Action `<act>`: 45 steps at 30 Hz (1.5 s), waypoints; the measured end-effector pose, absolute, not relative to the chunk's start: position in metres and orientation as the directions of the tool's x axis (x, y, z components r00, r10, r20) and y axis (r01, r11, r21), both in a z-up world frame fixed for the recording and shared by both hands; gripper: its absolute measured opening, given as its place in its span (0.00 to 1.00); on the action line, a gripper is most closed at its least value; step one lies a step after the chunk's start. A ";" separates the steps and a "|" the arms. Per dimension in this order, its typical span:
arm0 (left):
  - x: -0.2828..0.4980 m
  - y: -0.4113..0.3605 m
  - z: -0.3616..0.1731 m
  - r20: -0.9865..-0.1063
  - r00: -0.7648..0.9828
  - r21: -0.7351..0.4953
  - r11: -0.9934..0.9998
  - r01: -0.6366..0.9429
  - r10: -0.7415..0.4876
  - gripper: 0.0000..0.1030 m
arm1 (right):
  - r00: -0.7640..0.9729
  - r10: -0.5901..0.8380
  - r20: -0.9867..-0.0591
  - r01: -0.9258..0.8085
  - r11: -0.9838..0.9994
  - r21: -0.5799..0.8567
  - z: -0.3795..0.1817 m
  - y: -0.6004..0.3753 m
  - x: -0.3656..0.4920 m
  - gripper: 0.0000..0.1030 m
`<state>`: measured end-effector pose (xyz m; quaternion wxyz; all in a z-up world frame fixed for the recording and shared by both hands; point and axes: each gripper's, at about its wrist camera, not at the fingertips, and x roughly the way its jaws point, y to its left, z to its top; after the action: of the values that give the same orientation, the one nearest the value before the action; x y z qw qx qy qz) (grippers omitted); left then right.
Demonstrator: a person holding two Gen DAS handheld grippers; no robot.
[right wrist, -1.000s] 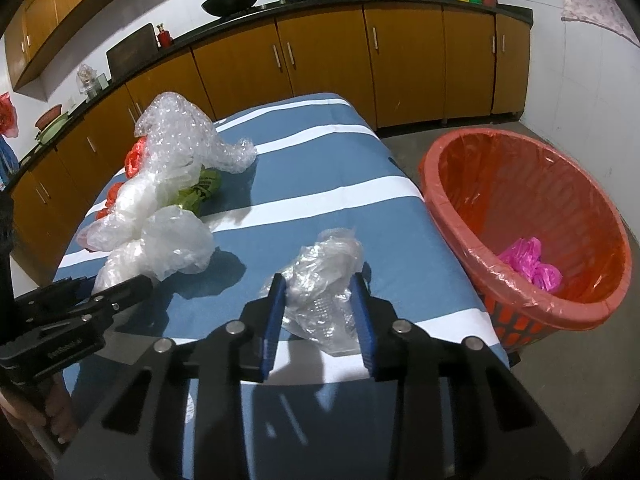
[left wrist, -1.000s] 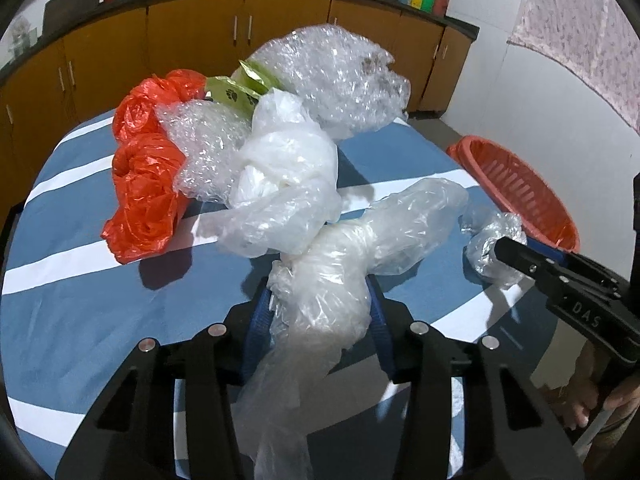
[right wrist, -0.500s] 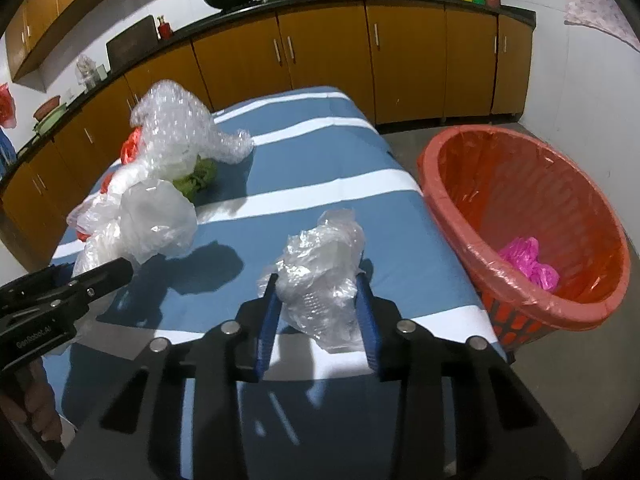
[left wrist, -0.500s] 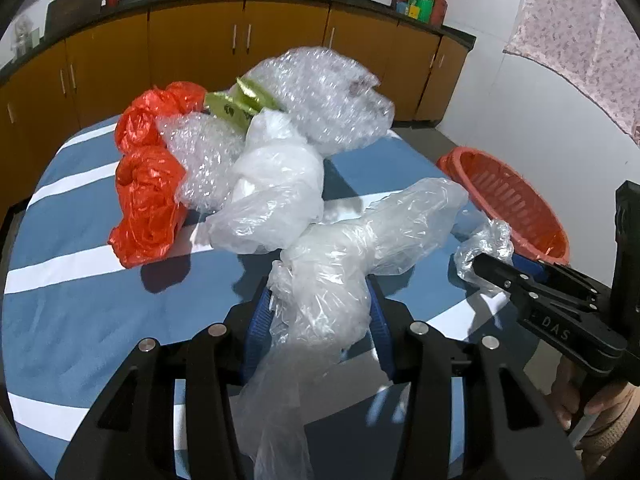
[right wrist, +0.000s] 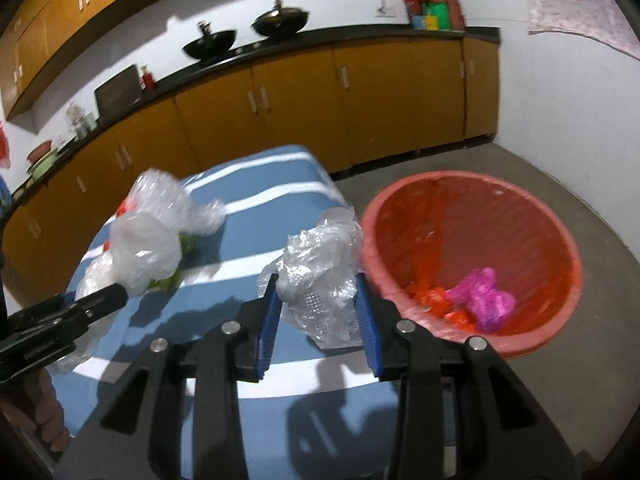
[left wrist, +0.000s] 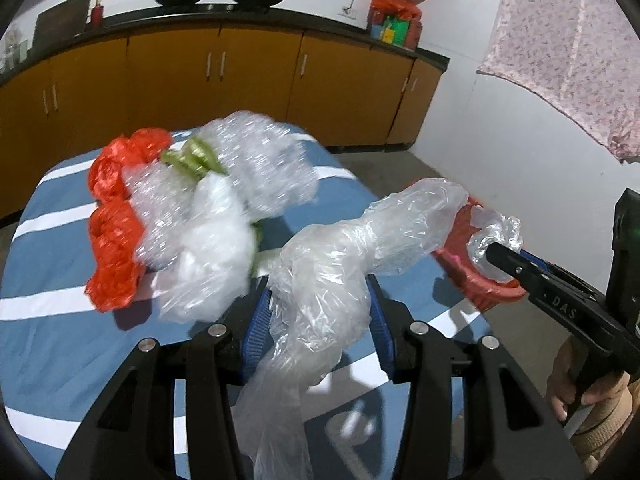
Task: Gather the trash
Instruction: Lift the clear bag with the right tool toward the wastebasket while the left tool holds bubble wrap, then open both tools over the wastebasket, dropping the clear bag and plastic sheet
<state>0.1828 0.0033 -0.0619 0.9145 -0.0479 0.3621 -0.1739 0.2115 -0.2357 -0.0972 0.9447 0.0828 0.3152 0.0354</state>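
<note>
Striped table, both claws gripping plastic

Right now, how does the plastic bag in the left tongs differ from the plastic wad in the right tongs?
The plastic bag in the left tongs is long, with a loose tail hanging below the pads; the plastic wad in the right tongs is short and crumpled. The bag is over the striped table; the wad is beside the red basket. Both are clear plastic and gripped.
</note>
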 end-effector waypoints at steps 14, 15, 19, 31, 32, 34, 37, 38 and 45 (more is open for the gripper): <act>0.223 -0.096 -0.044 -0.608 0.646 -0.211 0.879 0.428 -0.461 0.45 | 0.828 -0.083 -0.554 0.208 0.964 0.167 -0.081 -0.331 0.214 0.35; 0.227 -0.109 -0.043 -0.608 0.643 -0.204 0.874 0.441 -0.466 0.45 | 0.830 -0.098 -0.550 0.225 0.960 0.169 -0.079 -0.340 0.215 0.35; 0.244 -0.143 -0.044 -0.614 0.631 -0.201 0.867 0.456 -0.475 0.45 | 0.830 -0.122 -0.544 0.266 0.944 0.195 -0.078 -0.362 0.222 0.35; 0.275 -0.199 -0.065 -0.645 0.574 -0.226 0.843 0.488 -0.504 0.45 | 0.828 -0.135 -0.545 0.287 0.936 0.204 -0.086 -0.397 0.253 0.35; 0.275 -0.199 -0.068 -0.648 0.569 -0.224 0.841 0.493 -0.506 0.45 | 0.828 -0.134 -0.545 0.287 0.935 0.207 -0.087 -0.399 0.255 0.35; 0.277 -0.204 -0.073 -0.655 0.561 -0.217 0.837 0.502 -0.506 0.45 | 0.827 -0.132 -0.546 0.288 0.934 0.211 -0.090 -0.398 0.258 0.35; 0.280 -0.209 -0.077 -0.663 0.550 -0.215 0.832 0.511 -0.508 0.45 | 0.826 -0.134 -0.548 0.294 0.931 0.215 -0.094 -0.404 0.262 0.35; 0.281 -0.210 -0.078 -0.665 0.546 -0.215 0.831 0.514 -0.510 0.45 | 0.825 -0.134 -0.549 0.298 0.929 0.221 -0.095 -0.406 0.262 0.35; 0.288 -0.223 -0.082 -0.673 0.523 -0.220 0.817 0.533 -0.523 0.51 | 0.831 -0.092 -0.549 0.295 0.909 0.295 -0.101 -0.422 0.266 0.40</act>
<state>0.2884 -0.2233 -0.0823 0.8725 0.0069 0.3836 -0.3026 0.2664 -0.4218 -0.1011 0.9383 0.1871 0.2719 -0.1032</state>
